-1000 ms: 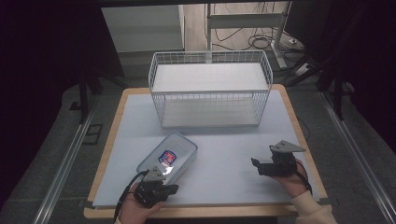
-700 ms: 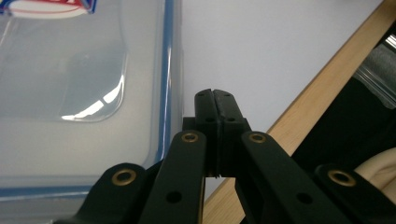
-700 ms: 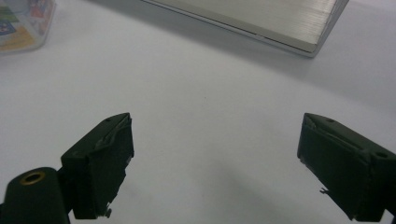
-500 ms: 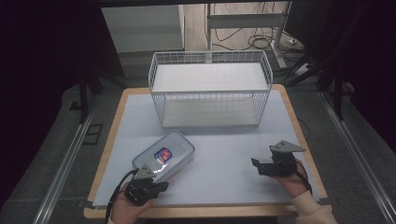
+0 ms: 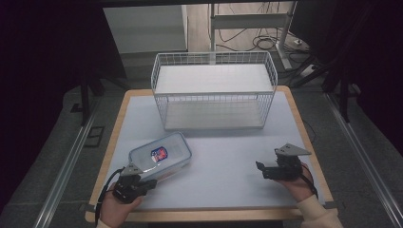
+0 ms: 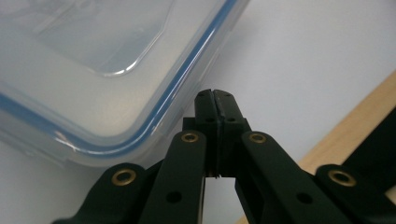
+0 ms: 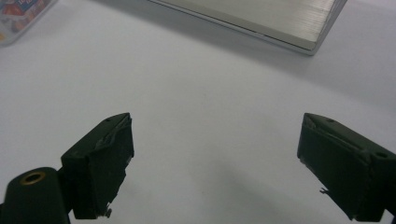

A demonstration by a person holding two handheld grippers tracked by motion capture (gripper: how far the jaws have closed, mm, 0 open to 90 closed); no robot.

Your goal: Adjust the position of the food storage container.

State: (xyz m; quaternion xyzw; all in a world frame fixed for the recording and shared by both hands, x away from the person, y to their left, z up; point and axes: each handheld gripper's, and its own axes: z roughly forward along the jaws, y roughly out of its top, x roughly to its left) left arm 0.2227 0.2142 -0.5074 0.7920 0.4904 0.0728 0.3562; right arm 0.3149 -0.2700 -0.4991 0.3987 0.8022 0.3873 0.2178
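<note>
Left tongs (image 6: 215, 99) clenched empty beside half-cropped lidded container (image 6: 88, 65); right tongs (image 7: 215, 158) spread wide, released.

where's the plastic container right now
In the high view the plastic container lies on the near-left part of the table, in front of the wire basket, just ahead of the left gripper.

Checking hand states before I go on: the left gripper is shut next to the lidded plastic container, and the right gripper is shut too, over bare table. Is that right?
Not quite. The right gripper is open: the right gripper view shows its jaws wide apart over the bare table. The rest holds: the left gripper is shut, jaws pressed together beside the container.
</note>
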